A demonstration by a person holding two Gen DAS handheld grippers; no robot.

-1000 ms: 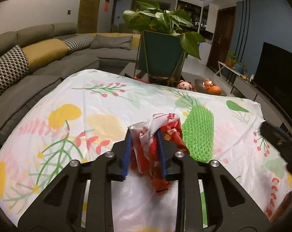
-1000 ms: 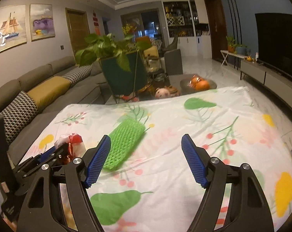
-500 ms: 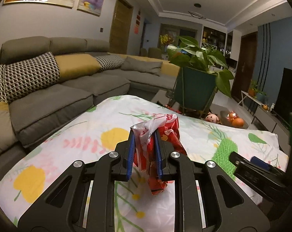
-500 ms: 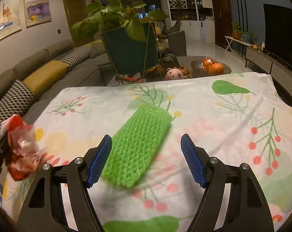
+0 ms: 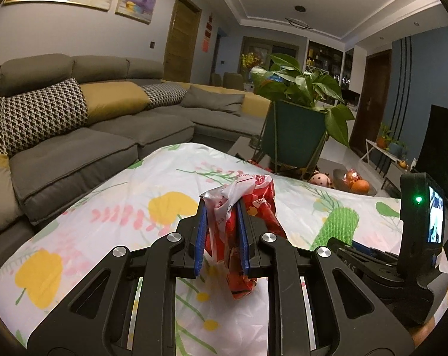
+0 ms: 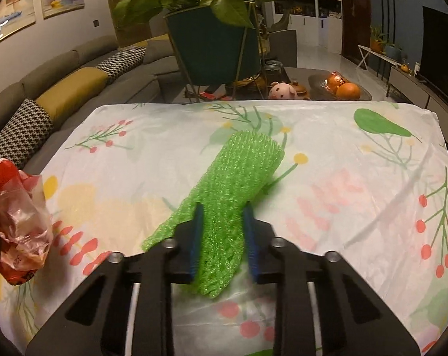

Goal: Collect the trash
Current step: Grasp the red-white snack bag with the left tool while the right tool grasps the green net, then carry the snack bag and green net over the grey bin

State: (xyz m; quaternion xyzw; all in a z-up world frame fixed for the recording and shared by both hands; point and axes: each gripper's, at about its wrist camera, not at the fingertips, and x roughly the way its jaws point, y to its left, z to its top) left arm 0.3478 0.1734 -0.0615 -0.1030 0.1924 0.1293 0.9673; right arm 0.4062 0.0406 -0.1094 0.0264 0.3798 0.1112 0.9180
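Observation:
My left gripper (image 5: 222,210) is shut on a crumpled red and white plastic wrapper (image 5: 247,207), held up above the flowered tablecloth (image 5: 105,216). The same wrapper (image 6: 14,216) hangs at the left edge of the right wrist view. A green foam net sleeve (image 6: 235,175) lies on the cloth in mid table. My right gripper (image 6: 223,210) has its blue pads pressed against both sides of the sleeve's near end. The green sleeve (image 5: 339,225) and the right gripper's body also show at the right of the left wrist view.
A potted plant in a dark green planter (image 6: 215,41) stands just past the table's far edge. Beside it are a pig figurine (image 6: 281,90) and a dish of oranges (image 6: 342,87). A grey sofa (image 5: 75,136) runs along the left. A TV (image 5: 443,145) is at the right.
My right gripper moved forward over the green sleeve and closed on it. My left gripper lifted the wrapper higher and tilted up.

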